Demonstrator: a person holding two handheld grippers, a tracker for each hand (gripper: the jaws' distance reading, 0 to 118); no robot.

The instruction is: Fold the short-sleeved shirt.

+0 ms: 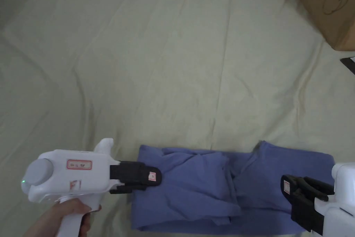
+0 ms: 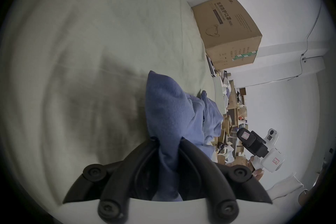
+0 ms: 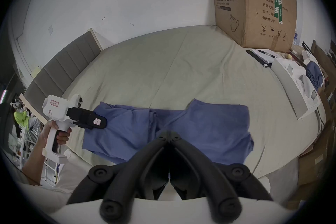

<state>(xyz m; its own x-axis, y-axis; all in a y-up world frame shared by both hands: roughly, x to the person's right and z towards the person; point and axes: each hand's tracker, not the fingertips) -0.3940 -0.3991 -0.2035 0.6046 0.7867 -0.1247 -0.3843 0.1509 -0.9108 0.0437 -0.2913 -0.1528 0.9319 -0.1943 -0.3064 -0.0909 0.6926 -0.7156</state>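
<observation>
One blue shirt (image 1: 222, 189) is lying partly folded on the bed (image 1: 173, 57), its long axis running left to right along the near edge, well short of the one box (image 1: 326, 5) at the far right corner. The left gripper (image 1: 154, 176) is pinching the shirt's left end, cloth bunched between its jaws in its own view. The right gripper (image 3: 168, 137) is hovering over the shirt's right half, jaws pressed together on nothing.

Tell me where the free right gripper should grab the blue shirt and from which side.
Judging by its flat lie, the shirt's right-hand edge, approached from the right, low over the bed. The left gripper already pinches the opposite end; the right gripper is shut, empty.
</observation>
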